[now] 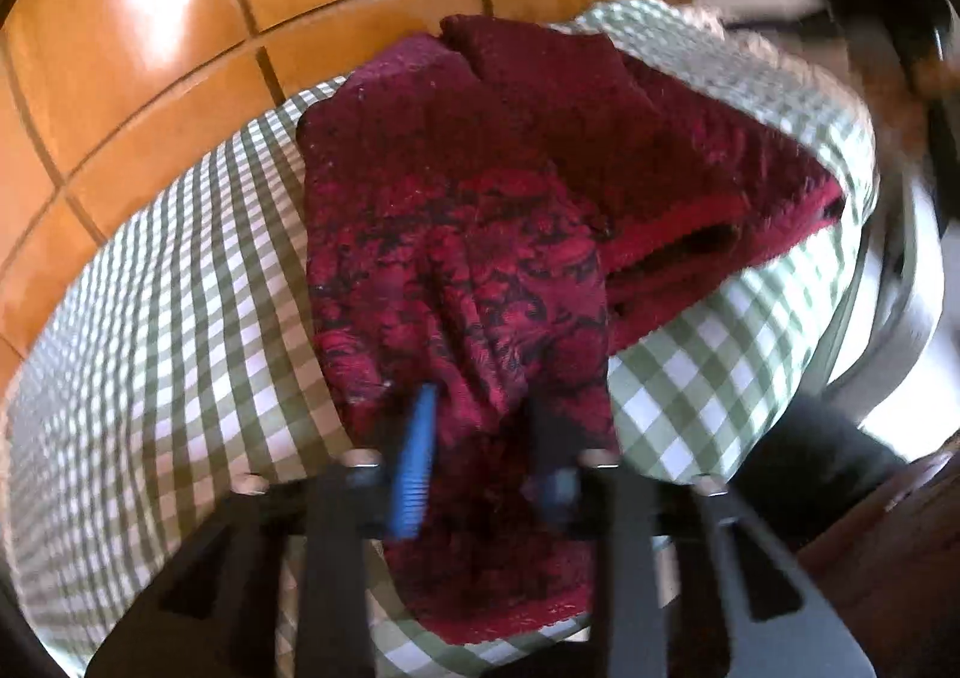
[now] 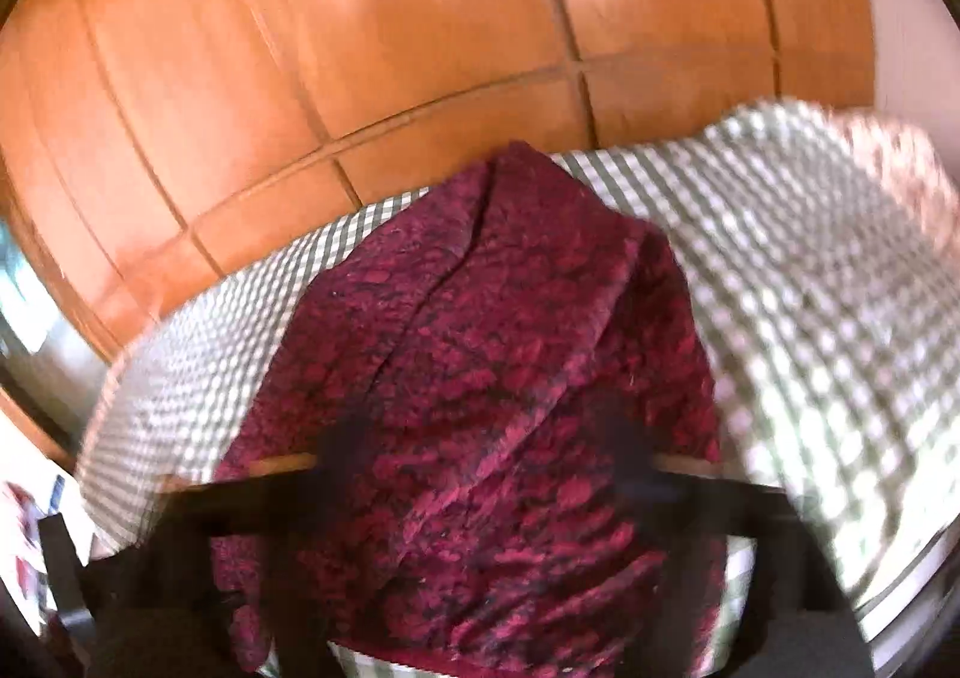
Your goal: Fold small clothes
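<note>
**Red garment on the checked cloth, both grippers at its near edge**

Left wrist view: the red patterned garment (image 1: 468, 282) lies on a green-and-white checked cloth (image 1: 180, 330) over a table, partly folded, with a doubled layer (image 1: 660, 186) stacked on its far right part. The garment's far end reaches close to the cloth's far edge, beyond which orange floor tiles (image 1: 180, 18) show. Bare checked cloth lies open to the left and, more narrowly, to the right. The left gripper (image 1: 480, 432) stands over the garment's near strip, its blue-padded fingers (image 1: 417, 456) a little apart with fabric between them; whether the pads press on it cannot be told. The garment's near hem hangs at the table's near edge.

Right wrist view: blurred. The same garment (image 2: 480, 348) fills the centre, with a long crease running away from the camera. The right gripper (image 2: 486, 450) has its jaws spread wide above the fabric, holding nothing. Checked cloth (image 2: 810, 258) stretches free to the right.
</note>
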Demonstrator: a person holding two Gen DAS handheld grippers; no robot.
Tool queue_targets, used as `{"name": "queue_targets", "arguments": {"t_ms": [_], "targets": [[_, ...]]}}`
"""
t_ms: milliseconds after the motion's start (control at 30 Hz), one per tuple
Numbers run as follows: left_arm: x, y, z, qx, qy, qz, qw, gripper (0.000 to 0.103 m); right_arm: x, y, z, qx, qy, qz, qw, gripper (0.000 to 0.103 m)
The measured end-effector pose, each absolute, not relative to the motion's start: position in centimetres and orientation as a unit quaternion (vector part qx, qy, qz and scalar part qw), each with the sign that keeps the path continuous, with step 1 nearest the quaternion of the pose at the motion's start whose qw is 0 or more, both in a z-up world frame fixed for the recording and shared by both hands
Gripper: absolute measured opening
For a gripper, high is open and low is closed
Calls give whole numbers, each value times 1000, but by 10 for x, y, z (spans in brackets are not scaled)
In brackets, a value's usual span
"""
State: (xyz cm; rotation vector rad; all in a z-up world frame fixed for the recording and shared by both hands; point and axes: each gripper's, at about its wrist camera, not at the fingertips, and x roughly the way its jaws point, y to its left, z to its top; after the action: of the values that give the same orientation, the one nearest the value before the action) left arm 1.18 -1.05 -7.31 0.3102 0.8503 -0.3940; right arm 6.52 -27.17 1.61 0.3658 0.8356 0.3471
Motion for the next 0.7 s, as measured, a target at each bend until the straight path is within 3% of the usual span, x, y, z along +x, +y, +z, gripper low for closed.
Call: {"name": "queue_targets", "arguments": {"t_ms": [67, 133, 167, 233, 300, 500, 600, 700], "targets": [[13, -1, -60, 114, 403, -199, 886, 0, 69, -267, 0, 202, 423, 181, 865, 82], [16, 5, -49, 93, 397, -209, 889, 0, 72, -248, -18, 220, 452, 205, 840, 82], [17, 9, -41, 83, 391, -212, 892, 0, 73, -237, -24, 220, 461, 217, 832, 77], [21, 14, -31, 67, 385, -213, 895, 0, 72, -205, -28, 183, 470, 245, 828, 50], [28, 20, -23, 53, 381, -208, 899, 0, 67, -179, -15, 84, 445, 223, 863, 12], [50, 20, -30, 60, 409, -196, 889, 0, 67, -209, 35, 14, 352, 161, 922, 9], [68, 14, -29, 84, 417, -184, 886, 0, 73, -247, 59, -33, 300, 68, 951, 0], [96, 13, -19, 71, 417, -173, 889, 0, 92, -307, 83, -24, 262, -30, 964, 0]]}}
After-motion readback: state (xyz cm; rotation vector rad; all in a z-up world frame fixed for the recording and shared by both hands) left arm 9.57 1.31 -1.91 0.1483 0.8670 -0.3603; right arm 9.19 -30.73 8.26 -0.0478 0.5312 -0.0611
